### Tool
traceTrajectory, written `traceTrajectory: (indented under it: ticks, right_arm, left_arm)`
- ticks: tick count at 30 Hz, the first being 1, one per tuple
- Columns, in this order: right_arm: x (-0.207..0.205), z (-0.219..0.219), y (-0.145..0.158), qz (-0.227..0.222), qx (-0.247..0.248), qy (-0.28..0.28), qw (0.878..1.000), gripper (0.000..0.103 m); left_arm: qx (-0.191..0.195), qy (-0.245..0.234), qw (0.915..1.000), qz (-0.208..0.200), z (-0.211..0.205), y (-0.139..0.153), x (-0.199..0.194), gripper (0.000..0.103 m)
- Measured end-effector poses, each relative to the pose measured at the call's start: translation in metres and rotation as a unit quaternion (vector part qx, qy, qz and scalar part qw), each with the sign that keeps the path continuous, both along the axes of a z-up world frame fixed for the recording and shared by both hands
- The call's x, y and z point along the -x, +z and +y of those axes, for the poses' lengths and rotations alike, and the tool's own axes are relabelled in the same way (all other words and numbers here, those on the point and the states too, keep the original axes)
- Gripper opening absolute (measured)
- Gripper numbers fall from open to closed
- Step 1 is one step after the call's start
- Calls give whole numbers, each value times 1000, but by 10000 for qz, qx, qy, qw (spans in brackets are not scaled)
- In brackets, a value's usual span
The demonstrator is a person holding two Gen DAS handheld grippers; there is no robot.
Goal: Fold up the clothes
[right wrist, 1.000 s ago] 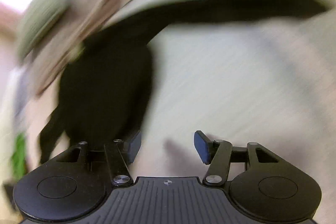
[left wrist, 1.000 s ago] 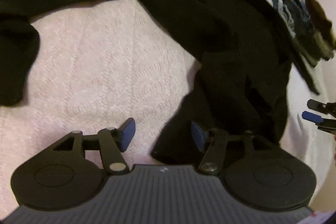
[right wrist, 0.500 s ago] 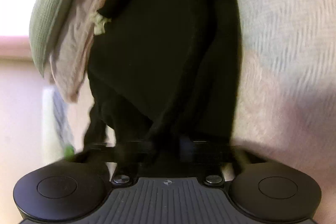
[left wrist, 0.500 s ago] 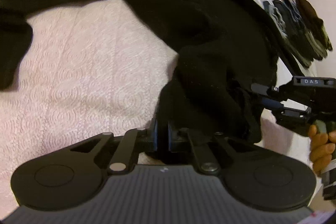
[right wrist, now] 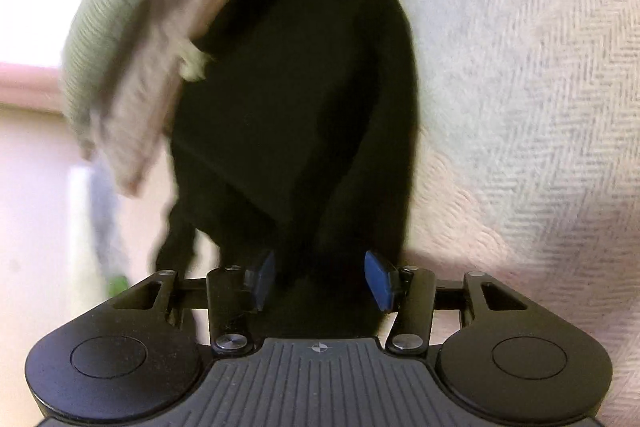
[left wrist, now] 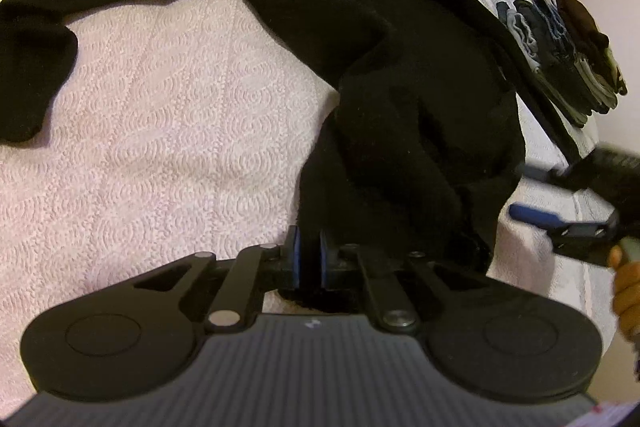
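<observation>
A long-sleeved black garment (left wrist: 360, 47) lies crumpled on a pale pink quilted bedspread (left wrist: 160, 127), one sleeve stretched to the far left. My left gripper (left wrist: 309, 255) is shut on a fold at the garment's near edge. At the right of the left wrist view, my right gripper (left wrist: 532, 195) is held by a hand (left wrist: 628, 295) beside the garment's right edge, with its fingers apart. In the right wrist view, that gripper (right wrist: 320, 281) stands open, and black fabric (right wrist: 288, 107) runs loose between its blue pads.
A stack of folded dark clothes (left wrist: 568, 47) sits near the bed's far right edge. A beige cloth (right wrist: 180, 19) and a green pillow (right wrist: 100, 39) lie beyond the garment. Bare bedspread (right wrist: 520, 107) spreads to the right of it.
My left gripper closed on the garment's edge and stays shut. The right gripper swung in to the garment's right edge, and its fingers now stand wider apart than half a second ago.
</observation>
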State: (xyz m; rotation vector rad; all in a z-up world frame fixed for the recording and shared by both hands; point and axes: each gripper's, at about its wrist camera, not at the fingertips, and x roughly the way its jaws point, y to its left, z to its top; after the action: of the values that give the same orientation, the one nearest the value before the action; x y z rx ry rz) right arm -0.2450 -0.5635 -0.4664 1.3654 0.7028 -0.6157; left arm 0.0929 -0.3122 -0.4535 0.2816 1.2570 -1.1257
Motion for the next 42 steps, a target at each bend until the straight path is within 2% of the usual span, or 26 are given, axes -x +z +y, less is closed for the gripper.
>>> traceTrajectory:
  ticks: [3, 5, 7, 9, 10, 14, 16, 18, 20, 21, 23, 25, 26, 28, 32, 34, 36, 38, 39, 41, 42]
  right_arm:
    - [14, 1, -6, -239, -317, -258, 9989, 37]
    - [19, -1, 10, -454, -81, -426, 9980, 37]
    - [15, -7, 25, -632, 151, -326, 9974, 37]
    - [0, -15, 25, -699, 96, -224, 9973, 37]
    - [-13, -19, 21, -563, 26, -158, 9983, 37]
    - [-55, -25, -1, 483, -79, 58, 9988, 38]
    - [-80, -23, -11, 1219, 114, 307, 9920, 37]
    - [-96, -16, -16, 1674, 496, 795, 9814, 36]
    - [-95, -11, -13, 1789, 764, 1037, 9754, 6]
    - [-88, -9, -12, 1610, 787, 1036, 9783, 6]
    - [-58, -11, -7, 1287, 661, 863, 9857, 3]
    - [-16, -10, 6, 929, 660, 503, 9922, 3]
    - [10, -9, 14, 891, 680, 371, 9930, 3]
    - [59, -7, 30, 656, 707, 72, 9953, 3]
    - [142, -7, 65, 551, 852, -283, 9944, 1]
    - [163, -9, 68, 458, 821, -257, 9952, 0]
    - [164, -7, 61, 490, 761, -111, 9958, 0]
    - [165, -5, 40, 580, 596, 215, 9963, 0]
    - [164, -1, 26, 764, 502, 220, 9956, 0]
    - [162, 4, -8, 1317, 150, 422, 9903, 1]
    - [163, 7, -17, 1355, 97, 445, 9897, 1]
  left_arm:
    - [21, 10, 10000, 1, 1, 1, 0, 6]
    - [3, 38, 10000, 13, 1, 0, 1, 6]
    - [-23, 51, 10000, -4, 0, -1, 2, 6]
    - [-36, 84, 10000, 3, 0, -3, 2, 7]
    - [-30, 131, 9999, 43, 0, -4, 1, 7]
    - [15, 338, 9991, 255, 3, -7, -8, 10]
    - [36, 424, 9983, 405, 3, -9, -12, 13]
    - [21, 376, 9981, 479, 0, -9, -13, 15]
    - [-12, 201, 9986, 489, -6, -11, -12, 15]
    - [-73, 121, 9986, 500, -9, -13, -11, 15]
    - [-135, -43, 9990, 432, -13, -12, -8, 5]
    - [-91, -163, 9997, 182, -12, -3, -3, 5]
    - [-28, -186, 9998, 92, -9, 4, -1, 5]
    - [159, -187, 9997, -5, 2, 22, 5, 5]
    - [475, -124, 9987, -127, 35, 75, 14, 5]
    - [519, -262, 9977, -361, 47, 101, 27, 5]
    - [509, -492, 9949, -718, 55, 117, 45, 5]
    - [285, -559, 9938, -923, 55, 110, 58, 5]
    - [0, -634, 9937, -924, 54, 93, 64, 6]
    - [-736, -780, 9904, -875, 54, 50, 70, 10]
    - [-1264, -765, 9852, -871, 57, 27, 71, 7]
